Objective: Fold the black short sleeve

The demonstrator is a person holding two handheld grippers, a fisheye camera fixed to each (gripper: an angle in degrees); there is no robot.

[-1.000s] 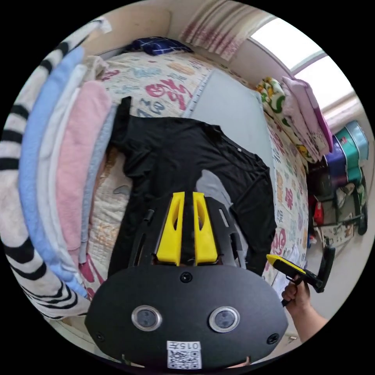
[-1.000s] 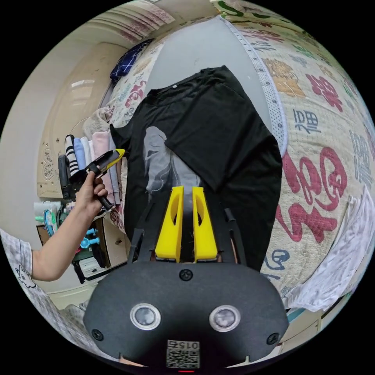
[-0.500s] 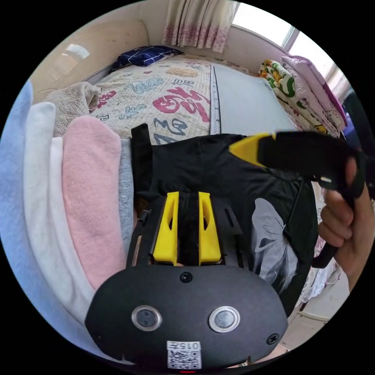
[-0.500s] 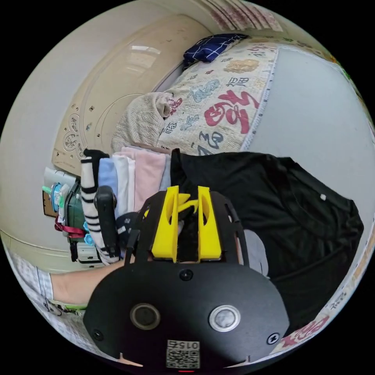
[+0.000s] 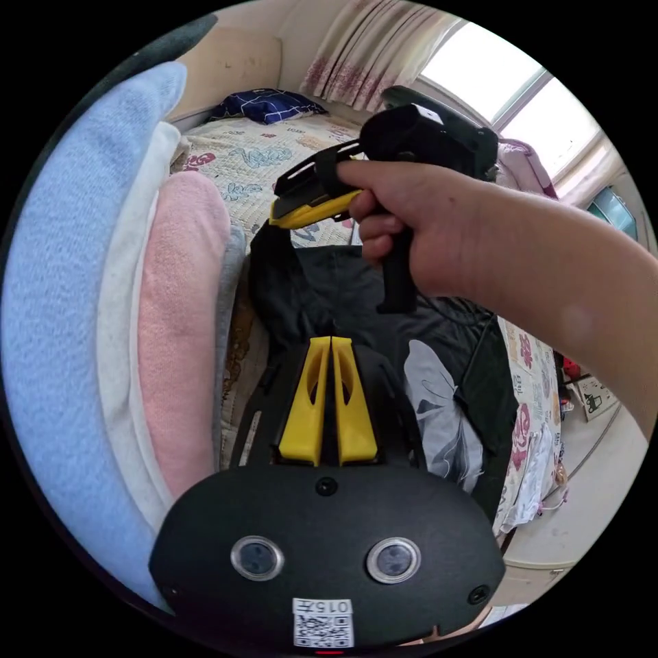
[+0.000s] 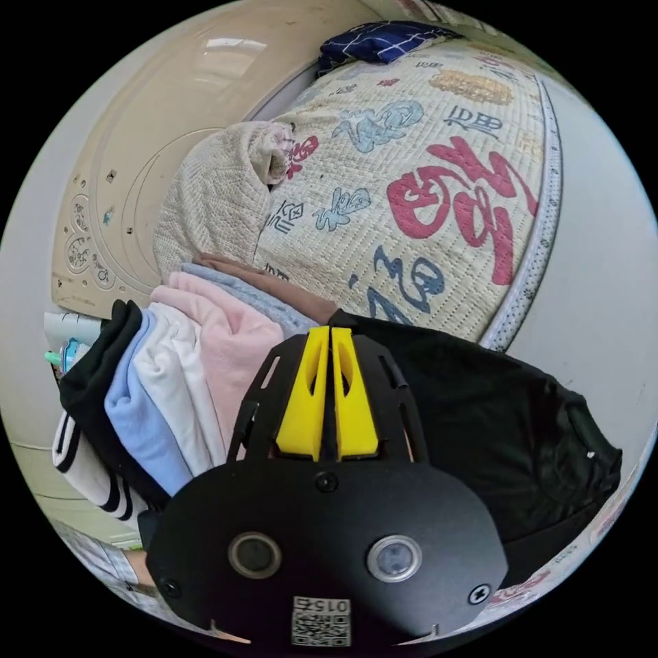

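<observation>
Stacking up along the left of the left gripper view, folded blue, white and pink garments (image 5: 157,329) border a black short-sleeve T-shirt (image 5: 322,288) spread on a printed quilt (image 5: 240,154). At centre, the left gripper (image 5: 332,340) has its yellow jaws pressed together on the shirt's dark fabric. Above and to the right, a hand (image 5: 404,219) holds the right gripper (image 5: 277,218), jaws narrowed on the shirt's raised sleeve edge. That view alone shows the shirt's pale butterfly print (image 5: 439,411); the right gripper view adds a rolled beige blanket (image 6: 212,192).
</observation>
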